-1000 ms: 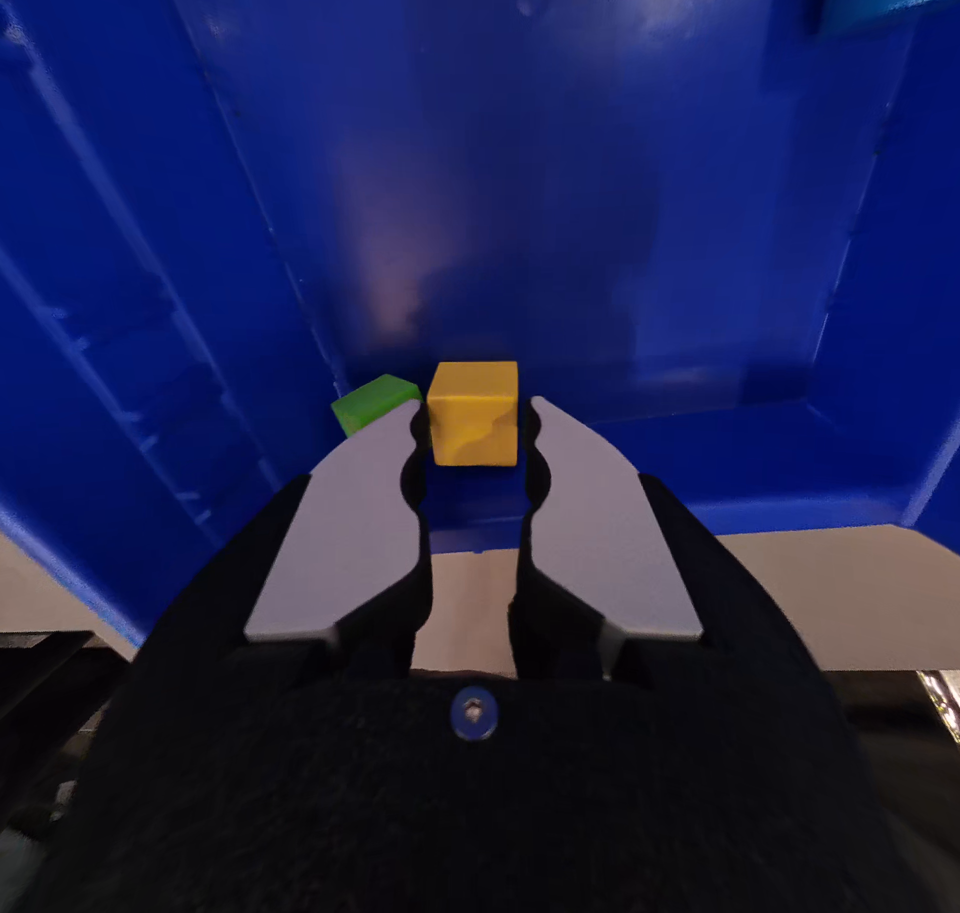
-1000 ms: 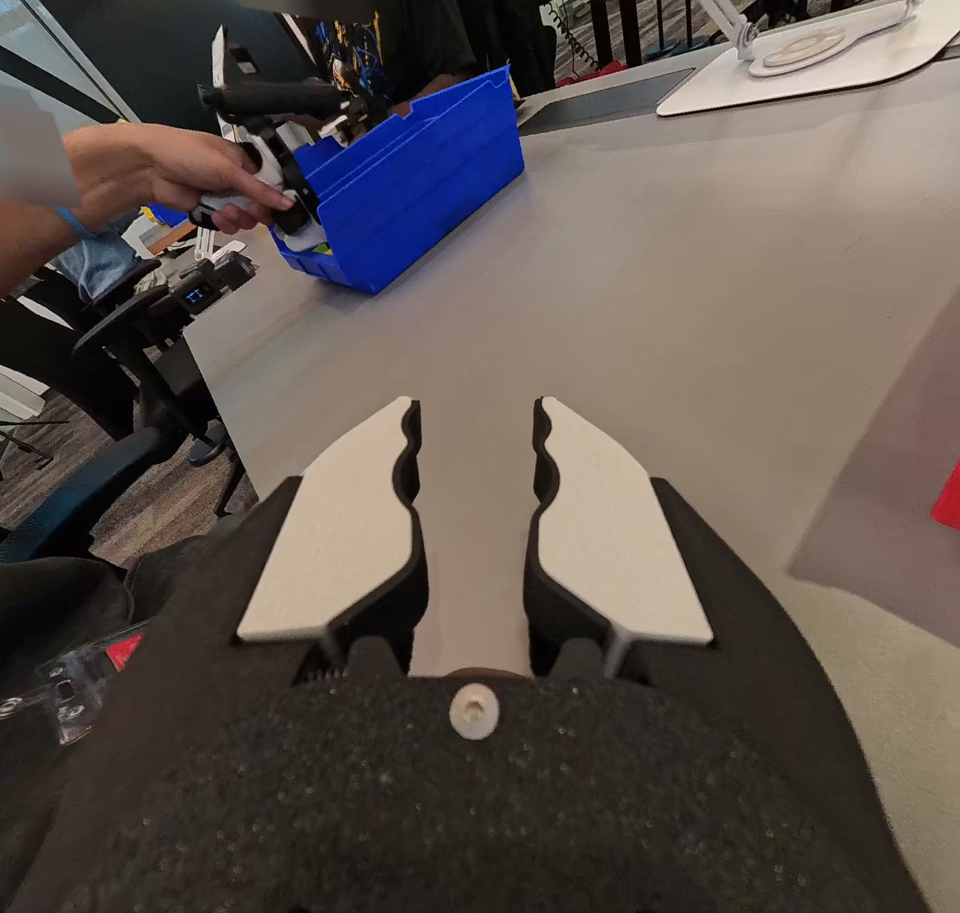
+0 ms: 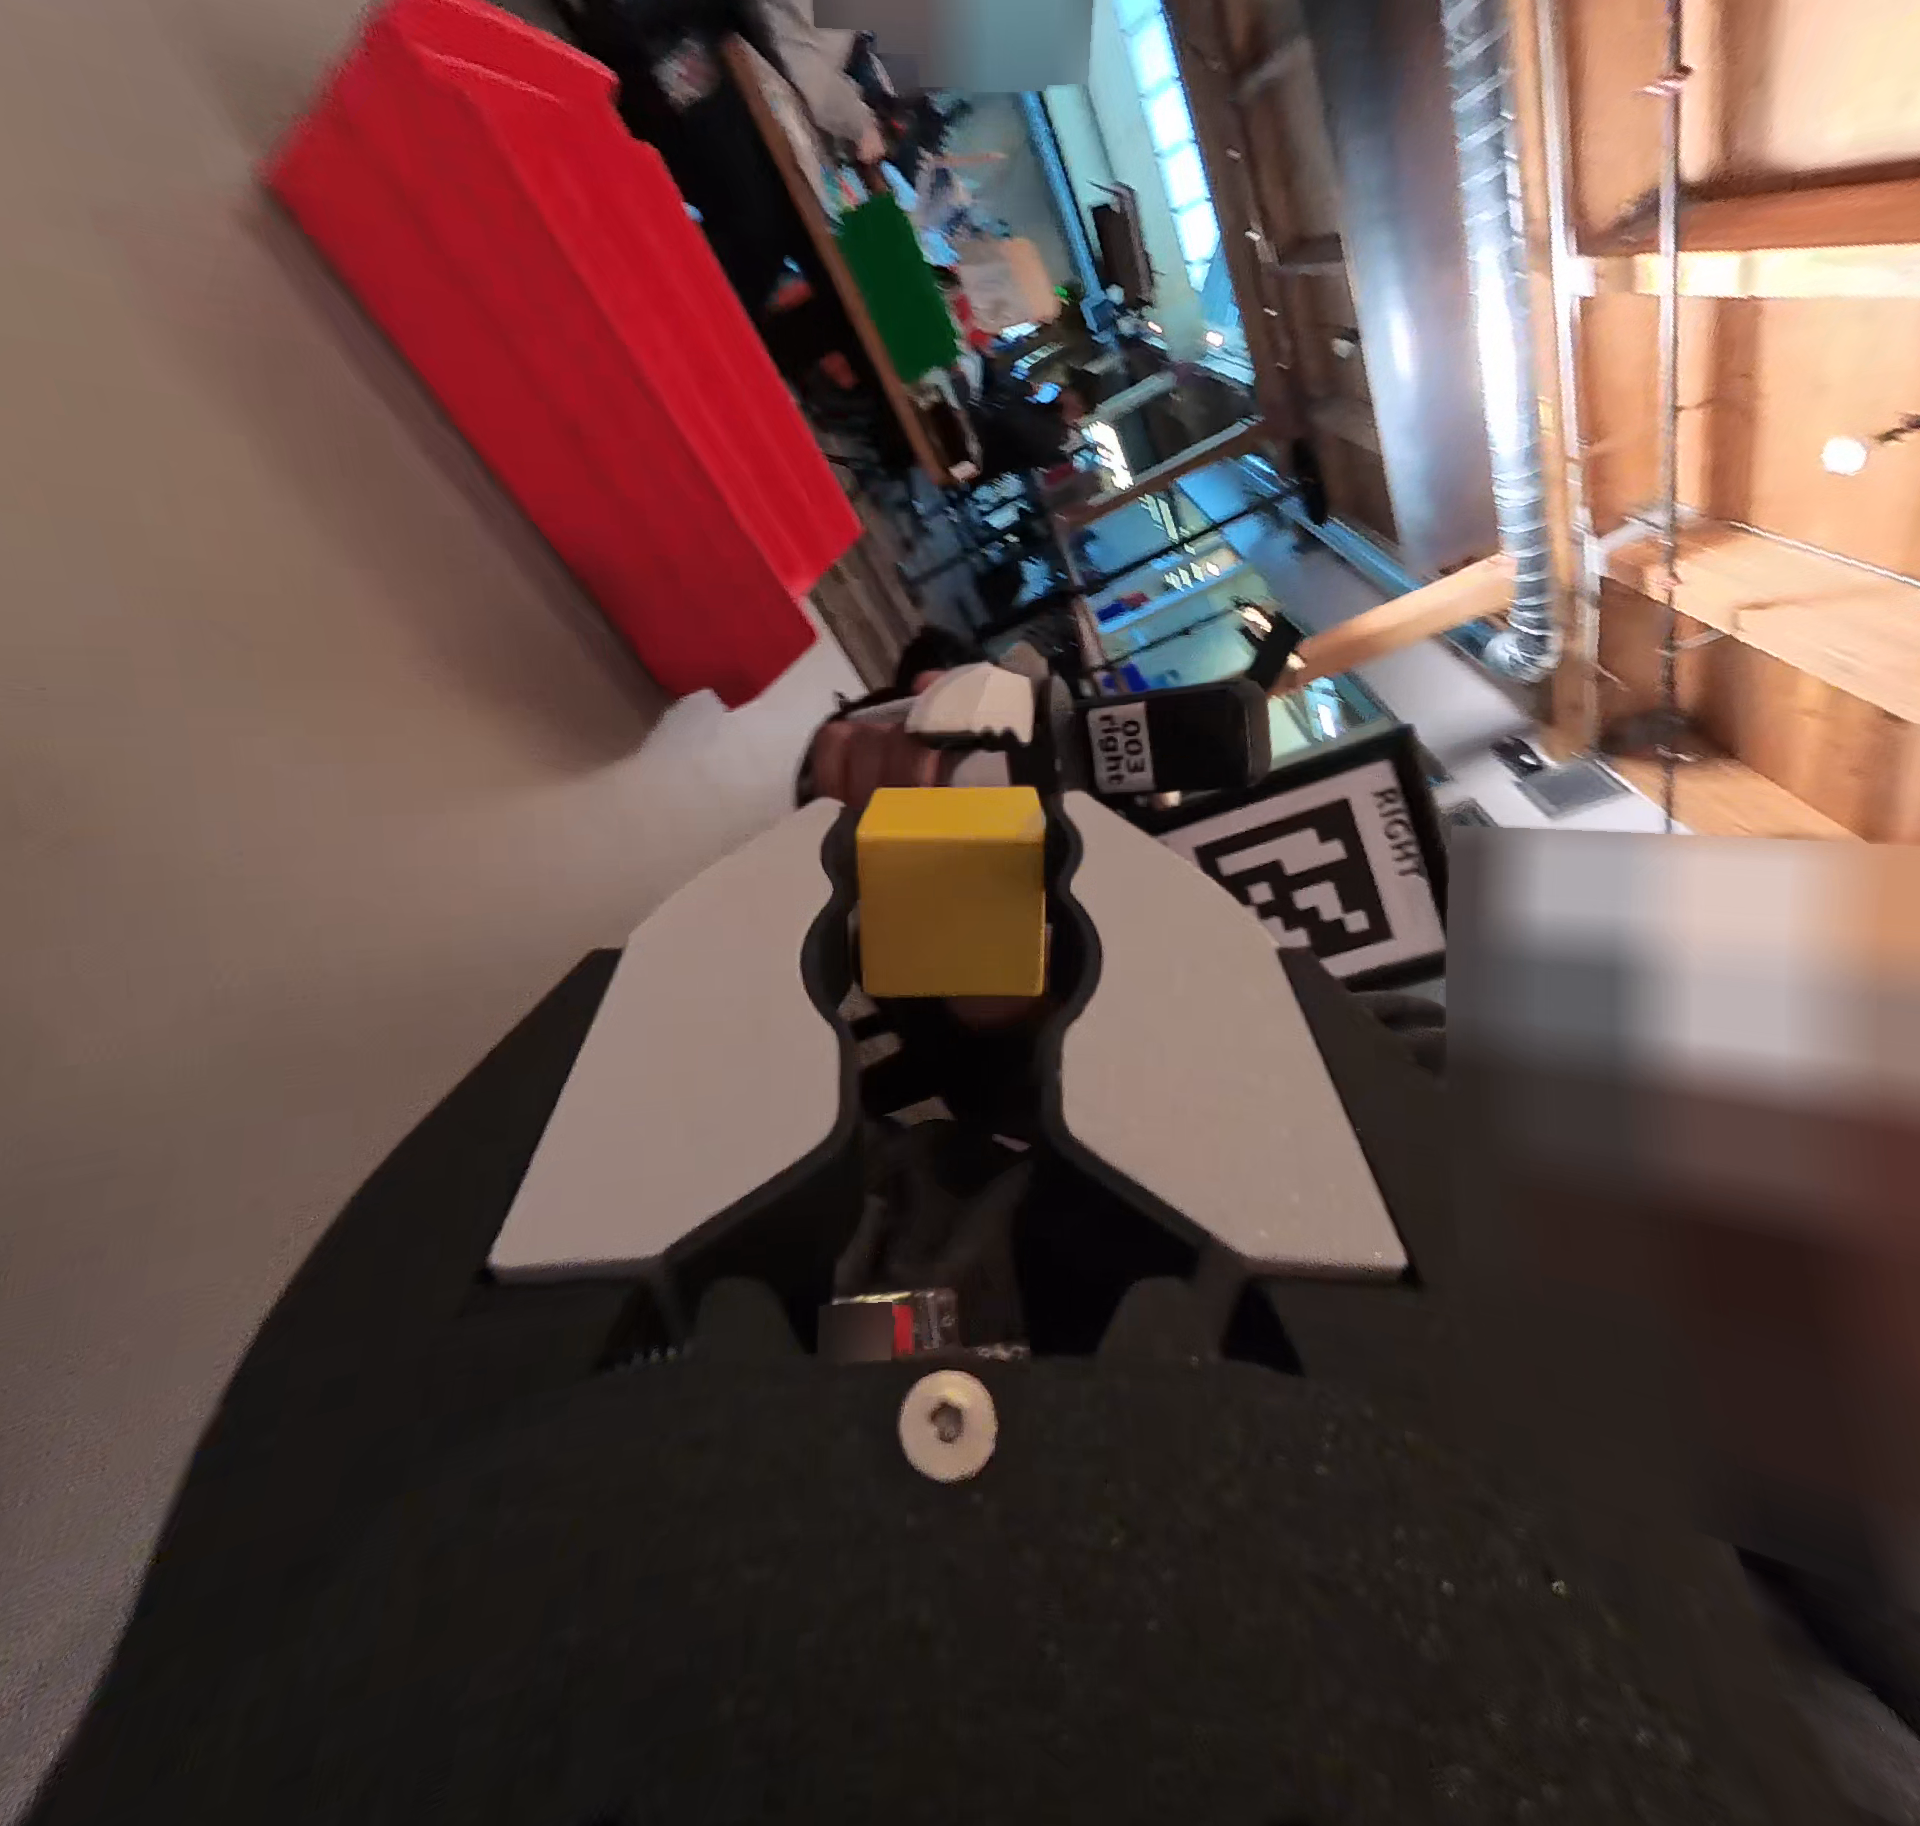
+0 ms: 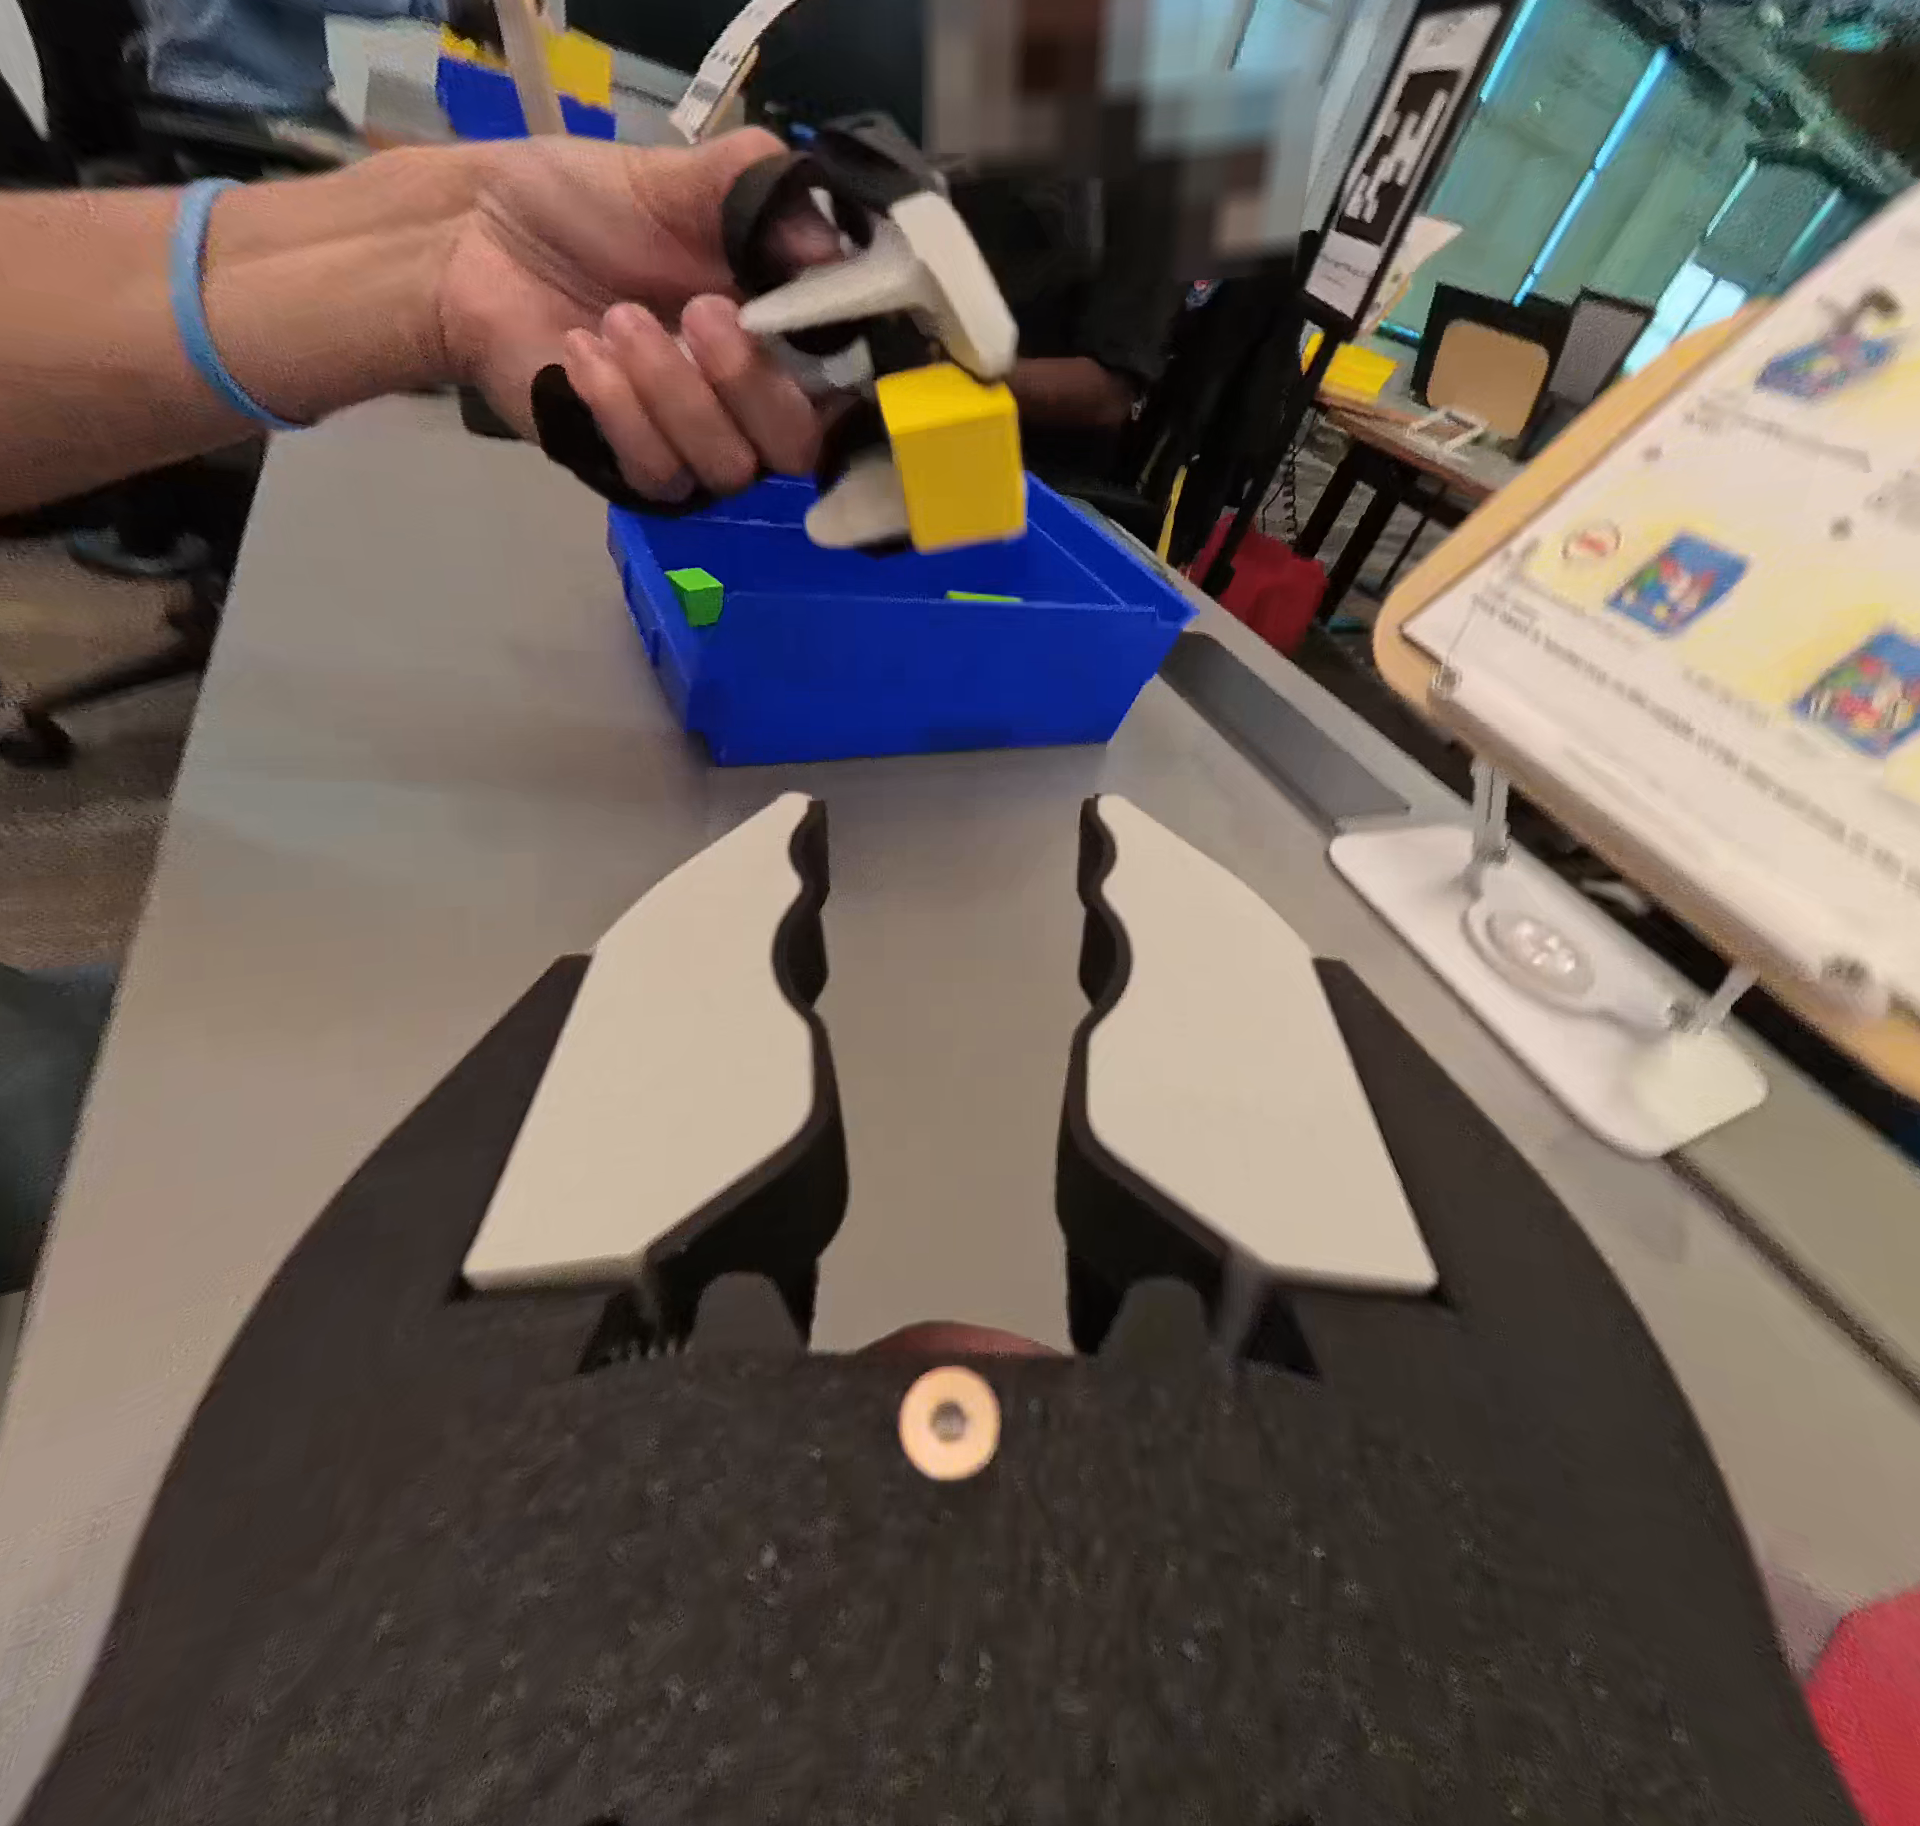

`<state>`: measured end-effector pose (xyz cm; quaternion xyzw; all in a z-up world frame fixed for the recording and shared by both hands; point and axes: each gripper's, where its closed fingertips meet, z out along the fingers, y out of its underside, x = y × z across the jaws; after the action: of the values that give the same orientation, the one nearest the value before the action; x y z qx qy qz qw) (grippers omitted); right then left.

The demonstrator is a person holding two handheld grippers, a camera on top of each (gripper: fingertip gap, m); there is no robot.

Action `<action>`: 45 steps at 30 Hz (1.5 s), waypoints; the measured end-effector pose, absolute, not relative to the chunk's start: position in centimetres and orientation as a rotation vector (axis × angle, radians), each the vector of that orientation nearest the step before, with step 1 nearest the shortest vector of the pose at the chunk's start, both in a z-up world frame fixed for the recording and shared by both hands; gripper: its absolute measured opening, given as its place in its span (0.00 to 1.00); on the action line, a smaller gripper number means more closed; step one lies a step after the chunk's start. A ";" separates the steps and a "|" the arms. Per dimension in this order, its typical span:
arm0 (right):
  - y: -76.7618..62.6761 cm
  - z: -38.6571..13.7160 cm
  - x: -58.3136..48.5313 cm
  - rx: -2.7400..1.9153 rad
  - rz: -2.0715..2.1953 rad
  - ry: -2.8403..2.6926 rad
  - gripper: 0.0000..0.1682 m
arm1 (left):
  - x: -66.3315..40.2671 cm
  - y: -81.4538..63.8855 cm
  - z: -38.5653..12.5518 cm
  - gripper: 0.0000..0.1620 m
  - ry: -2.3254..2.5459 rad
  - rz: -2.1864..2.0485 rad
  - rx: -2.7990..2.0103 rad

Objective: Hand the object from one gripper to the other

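Right wrist view: left tool clamps the yellow wooden cube at frame centre, above the blue plastic bin. Right tool gapes empty, apart. Pickup done; transfer outstanding.

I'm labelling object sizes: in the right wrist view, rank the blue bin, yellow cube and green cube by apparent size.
1. blue bin
2. yellow cube, though held nearer the camera
3. green cube, inside the bin

Black tongs, pale grey wavy-edged fingers, blue wristband.
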<state>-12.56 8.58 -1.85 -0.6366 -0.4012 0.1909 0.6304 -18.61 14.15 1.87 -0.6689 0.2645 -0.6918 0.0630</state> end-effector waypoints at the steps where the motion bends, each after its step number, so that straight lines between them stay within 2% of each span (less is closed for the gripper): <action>1: 9.2 -1.4 -13.4 -1.436 0.403 -0.946 0.27 | -17.2 13.4 1.9 0.21 0.818 -2.126 -2.013; 7: 11.2 -0.7 -14.4 -1.413 0.358 -0.957 0.26 | -12.2 9.9 0.6 0.21 0.813 -2.318 -2.018; 9: 10.7 -1.0 -14.3 -1.400 0.368 -0.983 0.20 | -11.7 9.6 0.5 0.21 0.802 -2.348 -2.007; 13: 9.5 -0.4 -13.8 -1.371 0.362 -0.999 0.20 | -12.0 8.1 1.0 0.21 0.837 -2.401 -1.948; 15: 9.2 0.7 -12.5 -1.349 0.333 -0.966 0.20 | -13.7 7.5 1.2 0.30 0.841 -2.340 -1.880; 18: 10.0 2.9 -7.3 -1.398 0.215 -0.887 0.20 | -17.2 5.9 -2.1 0.31 0.768 -2.117 -1.917; 22: 12.9 4.5 5.6 -1.682 0.104 -0.605 0.20 | -21.4 -1.1 -8.1 0.30 0.756 -2.012 -2.021; 24: 14.3 2.4 11.7 -1.905 0.081 -0.461 0.20 | -22.9 -3.1 -11.2 0.30 0.685 -1.935 -2.074; 27: 15.8 -3.5 18.7 -2.261 -0.070 -0.331 0.20 | -24.9 -4.7 -14.4 0.29 0.598 -1.894 -2.131; 30: 15.7 -10.0 22.5 -2.659 -0.090 -0.249 0.20 | -26.1 -4.2 -12.6 0.26 0.612 -1.865 -2.062; 33: 15.1 -13.6 24.9 -2.907 -0.280 -0.432 0.20 | -27.1 -3.4 -12.8 0.25 0.690 -1.699 -2.063; 38: 10.4 -16.4 25.1 -3.165 -0.326 -0.899 0.20 | -26.8 -4.3 -12.9 0.25 0.714 -1.707 -2.055; 45: 9.5 -17.7 26.8 -3.130 -0.505 -1.049 0.20 | -25.7 -5.2 -12.6 0.25 0.721 -1.829 -2.042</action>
<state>26.79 9.54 -17.72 -0.9327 -0.3125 -0.1505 -0.0989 -25.66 -5.24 -12.60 -0.7118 0.2513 -0.6377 0.1531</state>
